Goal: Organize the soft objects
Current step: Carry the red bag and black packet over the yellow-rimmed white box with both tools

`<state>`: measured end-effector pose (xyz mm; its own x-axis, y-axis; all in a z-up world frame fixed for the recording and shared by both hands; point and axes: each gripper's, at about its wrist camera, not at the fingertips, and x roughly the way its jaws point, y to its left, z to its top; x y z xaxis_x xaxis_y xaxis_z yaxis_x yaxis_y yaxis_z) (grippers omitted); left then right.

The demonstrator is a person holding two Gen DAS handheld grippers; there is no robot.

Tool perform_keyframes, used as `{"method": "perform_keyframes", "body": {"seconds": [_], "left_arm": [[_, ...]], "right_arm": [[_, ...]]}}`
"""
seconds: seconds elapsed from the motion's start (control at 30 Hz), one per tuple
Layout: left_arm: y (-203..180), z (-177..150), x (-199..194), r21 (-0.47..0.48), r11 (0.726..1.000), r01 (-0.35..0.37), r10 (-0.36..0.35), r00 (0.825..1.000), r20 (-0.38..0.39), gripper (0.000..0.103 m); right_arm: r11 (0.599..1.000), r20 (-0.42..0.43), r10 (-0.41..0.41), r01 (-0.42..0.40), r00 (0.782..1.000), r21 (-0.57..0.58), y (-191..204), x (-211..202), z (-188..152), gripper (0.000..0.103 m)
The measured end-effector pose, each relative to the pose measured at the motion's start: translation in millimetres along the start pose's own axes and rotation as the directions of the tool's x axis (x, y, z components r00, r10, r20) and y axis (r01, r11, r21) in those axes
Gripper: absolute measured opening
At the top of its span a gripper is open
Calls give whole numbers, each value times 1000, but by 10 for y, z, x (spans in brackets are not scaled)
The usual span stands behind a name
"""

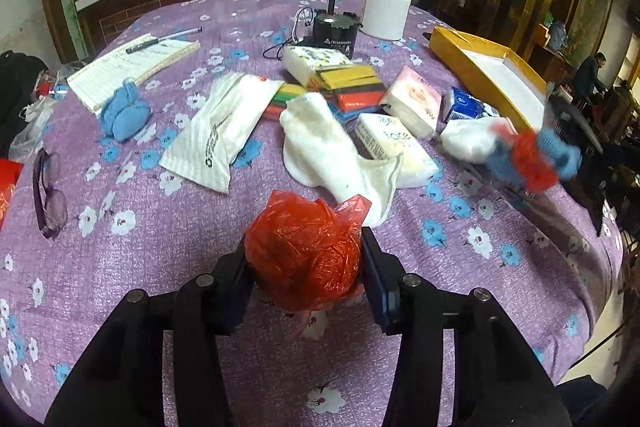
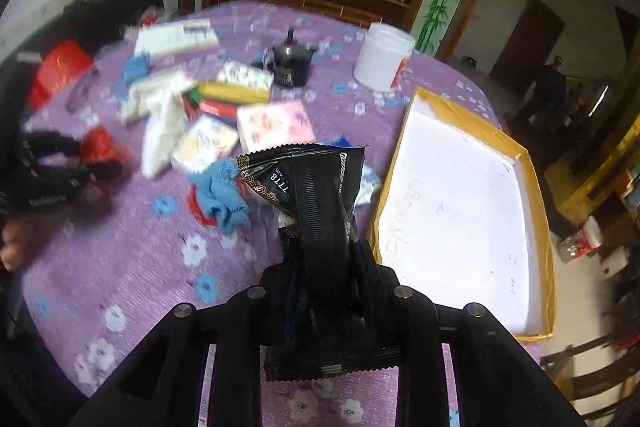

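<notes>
- Left wrist view: the left tongs (image 1: 306, 263) are clamped on a crumpled red bag (image 1: 304, 251) just above the surface (image 1: 160, 267). It looks light, springy and slick, so a grip through its bulk seems safest.
- Right wrist view: the right tongs (image 2: 324, 267) pinch a black packet (image 2: 316, 195) at its middle, beside the open box (image 2: 540, 187). The film looks thin, crinkly and slippery.

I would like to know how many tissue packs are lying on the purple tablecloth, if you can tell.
4 seem visible: a leaf-print pack beside the black device, a pink pack, a cream pack by the white sock, and a blue pack near the yellow box. Others may be hidden.
</notes>
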<state>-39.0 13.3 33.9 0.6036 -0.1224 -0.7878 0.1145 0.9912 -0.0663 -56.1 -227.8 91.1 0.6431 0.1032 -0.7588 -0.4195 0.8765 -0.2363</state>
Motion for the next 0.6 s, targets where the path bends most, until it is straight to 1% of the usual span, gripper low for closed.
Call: {"method": "perform_keyframes", "body": {"seconds": [0.07,0.1,0.13,0.17,0.2,0.23,0.27,0.3,0.33,0.4,0.47,0.5,0.6], "left_arm": [[-13,10,-17,0,1000,-1,1,1000,7,47],[-17,8,-23,0,1000,0,0,1000,8,47],[-16,5,-30,-1,1000,5,-5,1000,11,47],[-14,2,-39,-3,1000,9,-9,1000,14,47],[-15,6,-39,-4,1000,13,-13,1000,15,47],[-22,14,-36,-3,1000,15,-15,1000,13,47],[-31,25,-43,-2,1000,18,-18,1000,17,47],[-42,34,-57,-1,1000,22,-22,1000,23,47],[-55,44,-72,1,1000,25,-26,999,29,47],[-79,58,-104,3,999,33,-33,999,39,47],[-103,75,-130,8,999,39,-39,998,44,47],[-119,90,-140,12,999,39,-40,998,47,47],[-161,163,-147,11,998,55,-55,997,48,47]], "right_arm": [[992,0,-73,73,997,-105,178,50,-36,27],[985,-11,-105,102,994,-139,239,98,-58,27],[969,-34,-190,182,981,-164,274,194,-78,26],[941,-5,-305,301,952,-152,226,208,-65,26],[924,40,-360,362,932,-124,166,142,-23,26],[936,67,-339,344,938,-80,85,36,34,26],[953,80,-294,299,952,-55,50,-40,59,26],[980,110,-192,196,975,-28,17,-168,94,26],[985,126,-166,169,978,-21,22,-214,101,26],[986,132,-161,164,978,-10,25,-212,121,26],[997,116,-75,71,990,42,-76,-190,133,26],[996,114,-20,10,993,87,-150,-179,144,26],[984,121,68,-87,990,156,-255,-192,125,26]]}}
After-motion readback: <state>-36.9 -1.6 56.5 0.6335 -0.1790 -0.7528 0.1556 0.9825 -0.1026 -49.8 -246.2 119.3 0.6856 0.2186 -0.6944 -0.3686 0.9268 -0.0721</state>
